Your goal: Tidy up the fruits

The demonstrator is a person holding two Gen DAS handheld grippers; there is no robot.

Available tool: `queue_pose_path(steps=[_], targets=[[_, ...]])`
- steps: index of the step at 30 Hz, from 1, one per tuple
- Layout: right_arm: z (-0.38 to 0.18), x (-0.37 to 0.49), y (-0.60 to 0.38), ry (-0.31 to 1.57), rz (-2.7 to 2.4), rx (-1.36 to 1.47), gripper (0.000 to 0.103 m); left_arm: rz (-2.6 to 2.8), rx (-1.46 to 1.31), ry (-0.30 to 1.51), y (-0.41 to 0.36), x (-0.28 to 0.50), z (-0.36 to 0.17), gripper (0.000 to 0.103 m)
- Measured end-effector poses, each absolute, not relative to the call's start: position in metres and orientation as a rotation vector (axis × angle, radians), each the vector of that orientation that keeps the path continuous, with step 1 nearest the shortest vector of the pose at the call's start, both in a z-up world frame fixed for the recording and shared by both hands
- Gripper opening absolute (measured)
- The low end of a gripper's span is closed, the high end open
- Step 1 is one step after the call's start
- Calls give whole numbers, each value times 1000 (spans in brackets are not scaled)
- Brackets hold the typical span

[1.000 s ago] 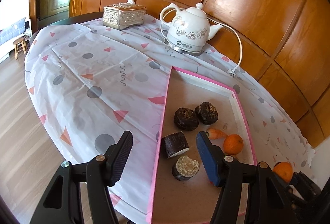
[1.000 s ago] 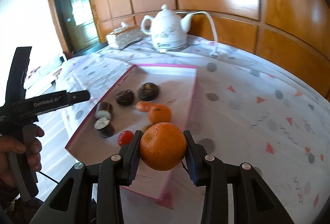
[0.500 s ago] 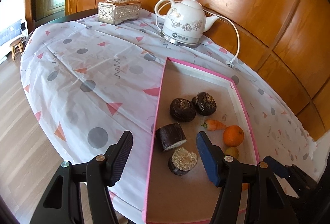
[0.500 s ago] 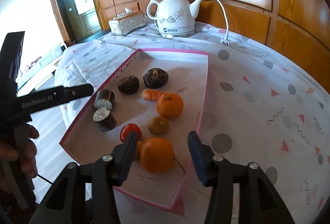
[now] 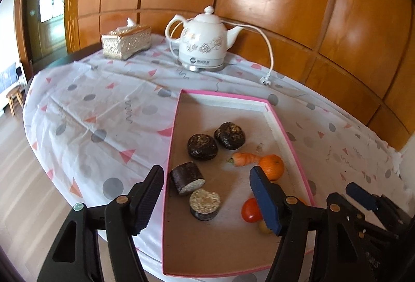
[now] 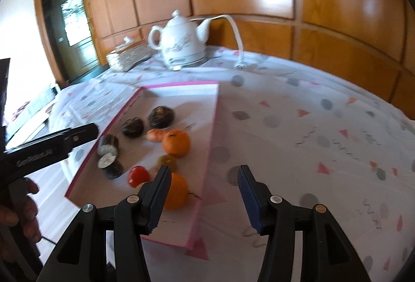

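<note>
A pink-rimmed tray (image 5: 171,152) on the dotted tablecloth holds an orange (image 5: 272,166), a small carrot (image 5: 245,159), a tomato (image 5: 250,209), two dark round fruits (image 5: 202,147) and two dark cut pieces (image 5: 186,178). My left gripper (image 5: 206,175) hovers over the tray's near left part, its jaws opening, gripping nothing. My right gripper (image 6: 204,174) is open over the tray's right rim (image 6: 211,131). A second orange (image 6: 177,191) lies free in the tray's near corner, behind its left finger (image 6: 158,193). A greenish fruit (image 6: 168,161) sits beside the tomato (image 6: 138,175).
A white electric kettle (image 5: 202,48) with its cord and plug (image 5: 265,80) stands at the back, a patterned tissue box (image 5: 127,40) to its left. Wooden wall panels close the far side. The tablecloth drops off at the left. A hand (image 6: 15,206) holds the left gripper's handle.
The right gripper let the orange go into the tray's near corner, opened, and shifted right over the rim. The left gripper moved so the tray sits more central, and its jaws widened.
</note>
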State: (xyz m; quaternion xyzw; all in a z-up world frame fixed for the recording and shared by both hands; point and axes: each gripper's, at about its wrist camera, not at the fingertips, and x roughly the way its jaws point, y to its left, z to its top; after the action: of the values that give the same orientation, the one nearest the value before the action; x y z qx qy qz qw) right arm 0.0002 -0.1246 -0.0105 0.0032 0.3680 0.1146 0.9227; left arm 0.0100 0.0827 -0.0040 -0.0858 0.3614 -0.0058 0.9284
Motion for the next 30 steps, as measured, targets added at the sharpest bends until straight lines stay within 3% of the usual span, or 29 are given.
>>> queue_pose_path(steps=[6,16,30], targets=[[-12,-2,-141,749,139,50,62,16,-147,695,78,2,5,83],[-11,-11,-136,737,144,29,62,34,-115,629,74,-4,17,103],[-10,-15,-133,735,139,15,62,43,-60,597,63,-9,24,103]])
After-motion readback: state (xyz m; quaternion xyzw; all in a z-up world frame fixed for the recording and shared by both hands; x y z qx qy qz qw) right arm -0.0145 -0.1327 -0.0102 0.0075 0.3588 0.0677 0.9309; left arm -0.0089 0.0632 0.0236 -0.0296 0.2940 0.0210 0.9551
